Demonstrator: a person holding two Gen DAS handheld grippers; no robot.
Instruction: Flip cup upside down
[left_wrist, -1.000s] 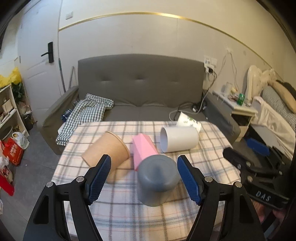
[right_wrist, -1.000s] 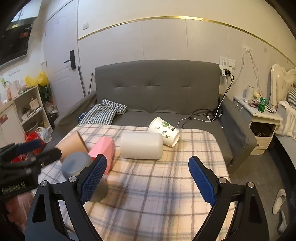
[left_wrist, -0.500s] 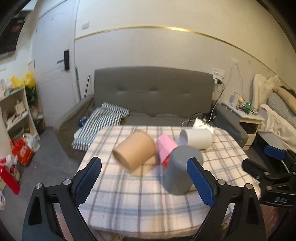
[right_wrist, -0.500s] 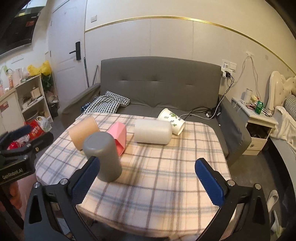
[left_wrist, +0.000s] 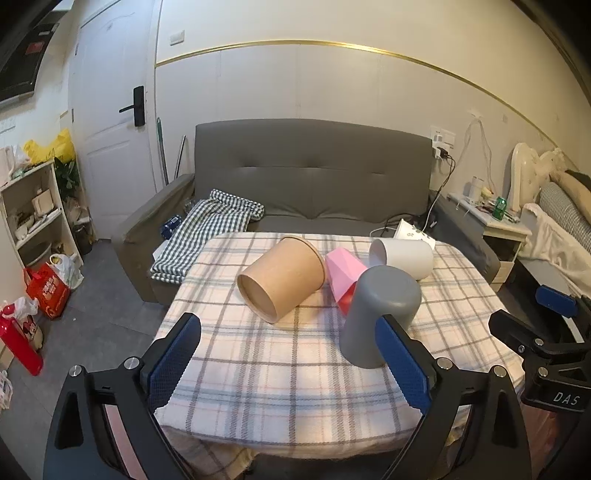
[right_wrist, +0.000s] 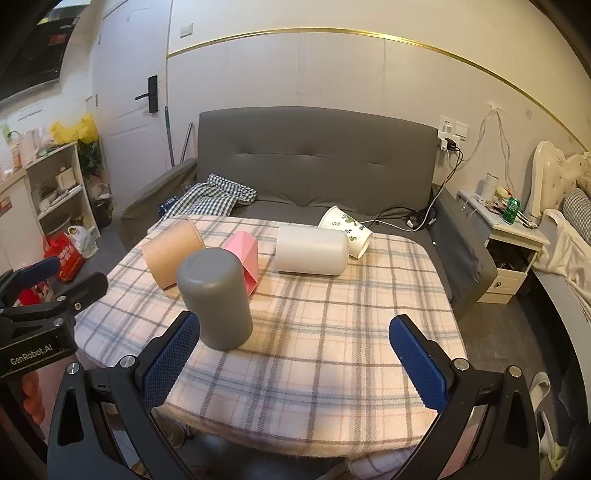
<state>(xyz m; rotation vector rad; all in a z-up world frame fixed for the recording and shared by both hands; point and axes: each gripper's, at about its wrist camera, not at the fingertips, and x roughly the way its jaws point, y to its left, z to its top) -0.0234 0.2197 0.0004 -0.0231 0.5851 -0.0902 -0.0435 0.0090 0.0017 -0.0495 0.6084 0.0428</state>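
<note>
Standing mouth-down on the plaid-clothed bench (right_wrist: 332, 332), the smooth grey plastic cup (right_wrist: 214, 299) looks flipped already, so our main risk is knocking it. Our left gripper (left_wrist: 291, 362) has its jaws spread and empty, with the right-hand jaw overlapping the cup's base at about 3 o'clock in the left wrist view; any sideways drift there could tip the tall cup on the soft cloth into the pink faceted cup (right_wrist: 245, 254) just behind it at 12 o'clock. Our right gripper (right_wrist: 295, 362) is likewise spread and empty, the cup near its left jaw at 10 o'clock. The cup's closed base faces up, matte and unmarked, its wall slightly tapered.
</note>
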